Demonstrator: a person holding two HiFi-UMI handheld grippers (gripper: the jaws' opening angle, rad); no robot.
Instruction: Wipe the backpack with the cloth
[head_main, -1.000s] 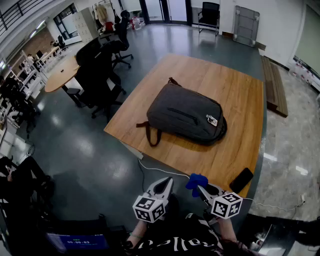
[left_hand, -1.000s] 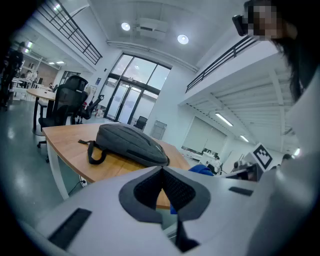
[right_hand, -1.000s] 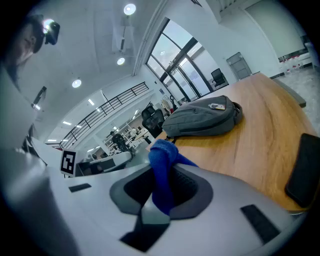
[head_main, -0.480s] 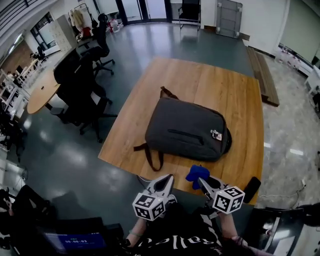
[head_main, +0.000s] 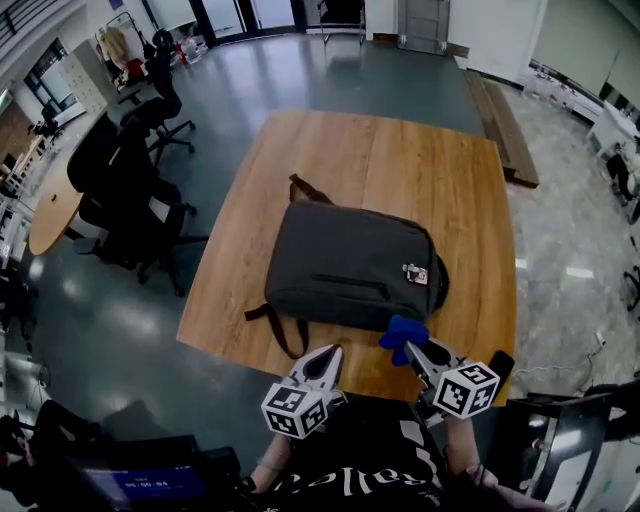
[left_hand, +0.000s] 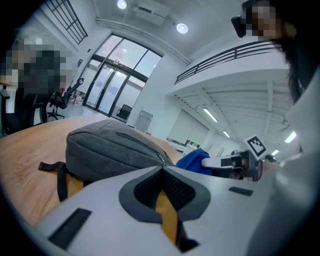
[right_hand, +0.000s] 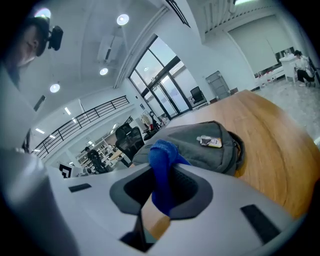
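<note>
Clamping a blue cloth (right_hand: 163, 165) between its jaws, the right gripper (head_main: 411, 348) is closed tight on the fabric. A bunched fold stands up above the jaw tips and the rest hangs down through the gap behind them. In the head view the cloth hovers at the near edge of the backpack (head_main: 350, 262), just beside its lower right corner; whether it touches the fabric cannot be told.

The left gripper (left_hand: 161, 169) has its jaws brought together at the tips with nothing between them; only the wood of the table shows through the opening behind. It hangs over the near edge of the table, just short of the backpack's near left corner, and from its own view the cloth and the other gripper show off to the right.

The backpack — dark grey, lying flat on its back — sits about the middle of the wooden table (head_main: 440, 170). A straight zip line runs across its front. A small light tag (head_main: 414, 273) lies on its right end. A dark shoulder strap (head_main: 268, 322) loops out onto the wood at its near left corner, and a brown carry handle (head_main: 299, 187) sticks out at the far left end.

At the table's near right corner a flat dark object (head_main: 499, 362) lies partly hidden behind the right gripper's marker cube. Black office chairs (head_main: 125, 190) stand on the grey floor to the left of the table.
</note>
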